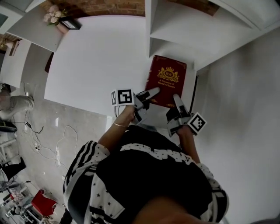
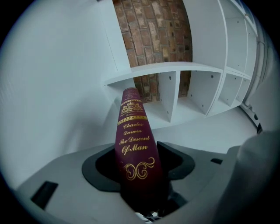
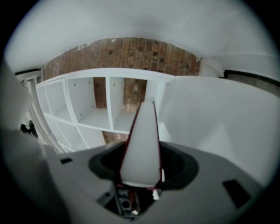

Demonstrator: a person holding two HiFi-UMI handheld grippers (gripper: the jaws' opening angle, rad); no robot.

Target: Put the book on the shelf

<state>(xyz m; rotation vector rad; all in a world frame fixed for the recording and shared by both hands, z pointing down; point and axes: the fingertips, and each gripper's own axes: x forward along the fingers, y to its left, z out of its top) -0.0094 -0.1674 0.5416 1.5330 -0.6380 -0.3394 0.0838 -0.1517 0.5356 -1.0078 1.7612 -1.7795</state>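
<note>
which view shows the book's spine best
The left gripper view: the book turns its spine straight at the camera, gilt title readable. The head view shows only its red front cover from above; the right gripper view shows just its white page edge.

a home-like room. white shelves (image 1: 183, 26) back onto a brick wall (image 1: 118, 6) at the top. flowers (image 1: 51, 16) upper left, cables (image 1: 35, 129) on the floor (image 1: 65, 118) at left.

Book (image 1: 166, 86): 1 maroon hardcover, closed, gold crest on cover, spine lettered "Charles Darwin, The Descent Of Man". Spine sits in left gripper (image 2: 138, 168), page edge in right gripper (image 3: 141, 168). Shelf (image 2: 175, 68): white, open compartments, ahead of both grippers.
</note>
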